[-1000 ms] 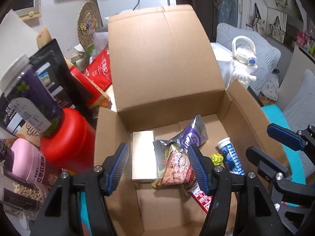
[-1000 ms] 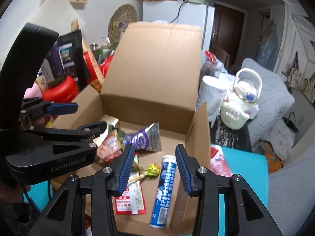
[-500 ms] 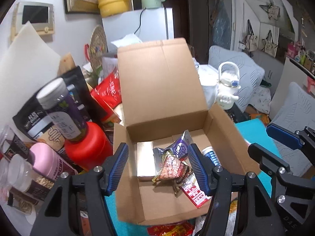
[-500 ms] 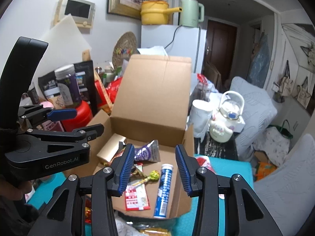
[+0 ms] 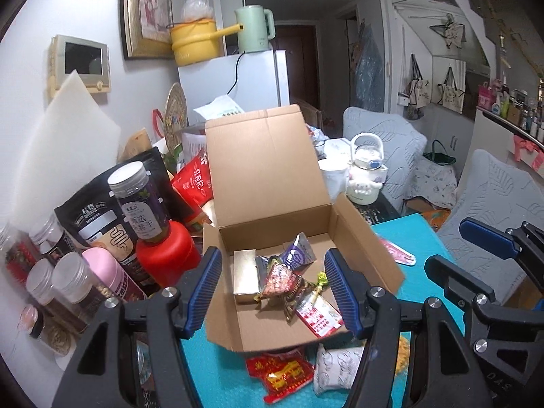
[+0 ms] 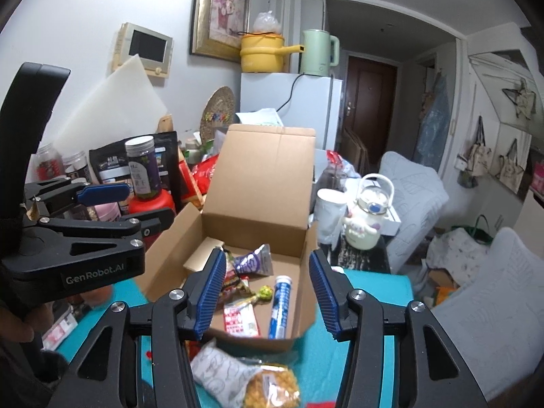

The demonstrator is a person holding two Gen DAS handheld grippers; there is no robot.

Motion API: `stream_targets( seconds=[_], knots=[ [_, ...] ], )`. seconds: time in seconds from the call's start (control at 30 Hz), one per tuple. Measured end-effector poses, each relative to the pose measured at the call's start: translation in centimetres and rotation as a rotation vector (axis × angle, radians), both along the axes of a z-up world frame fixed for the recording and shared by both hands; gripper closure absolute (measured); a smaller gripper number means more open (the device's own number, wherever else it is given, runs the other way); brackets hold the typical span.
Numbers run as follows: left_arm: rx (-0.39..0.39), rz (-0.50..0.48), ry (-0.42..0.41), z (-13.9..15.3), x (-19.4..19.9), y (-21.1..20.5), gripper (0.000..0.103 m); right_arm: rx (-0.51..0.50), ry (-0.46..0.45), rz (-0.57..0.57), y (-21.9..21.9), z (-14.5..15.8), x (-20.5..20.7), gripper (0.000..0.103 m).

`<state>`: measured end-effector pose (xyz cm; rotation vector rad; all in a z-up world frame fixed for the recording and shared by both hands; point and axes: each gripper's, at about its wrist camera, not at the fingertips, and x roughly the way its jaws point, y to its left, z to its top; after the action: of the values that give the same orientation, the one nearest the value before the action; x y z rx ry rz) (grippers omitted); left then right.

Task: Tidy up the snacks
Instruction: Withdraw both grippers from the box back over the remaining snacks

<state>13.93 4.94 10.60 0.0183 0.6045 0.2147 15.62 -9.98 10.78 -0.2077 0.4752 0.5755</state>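
Two grippers hang side by side above the teal table (image 5: 217, 370), the left gripper (image 5: 273, 289) and the right gripper (image 6: 267, 292) both spread wide with nothing between the blue pads. Under them the cardboard box (image 5: 272, 176) sits lid-up, holding a gold box (image 5: 245, 277), a purple packet (image 6: 253, 265), a lollipop (image 6: 264, 292) and a blue tube (image 6: 279, 306). Near its front wall, on the table: red packet (image 5: 282, 372), white pouch (image 6: 221, 374), yellow snack bag (image 6: 272, 389).

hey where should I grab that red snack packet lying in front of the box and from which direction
Probably best from straight above. The red snack packet lies flat on the teal mat, before the cardboard box. Pinch across its puffed middle or a crimped end with the open left gripper; nothing covers it.
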Motion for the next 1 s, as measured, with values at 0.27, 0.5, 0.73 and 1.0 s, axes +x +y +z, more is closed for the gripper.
stream_targets(
  seconds=[0.27,0.5,0.73,1.0],
  knots=[
    [0.010,-0.050,-0.059,0.6,-4.5,-2.9,0.025,0.029,-0.015,-0.033,-2.9,0.1,-3.7,0.040],
    [0.006,-0.103,-0.057,-0.3,-7.1,-5.0,0.024,0.044,-0.002,-0.064,-5.1,-1.2,-6.4,0.031],
    [-0.018,-0.155,-0.030,-2.4,-8.5,-6.6,0.024,0.035,0.020,-0.107,-6.7,-3.1,-8.3,0.029],
    [-0.037,-0.186,0.024,-5.0,-9.1,-7.8,0.024,0.036,0.071,-0.133,-7.9,-5.8,-9.3,0.029]
  ],
)
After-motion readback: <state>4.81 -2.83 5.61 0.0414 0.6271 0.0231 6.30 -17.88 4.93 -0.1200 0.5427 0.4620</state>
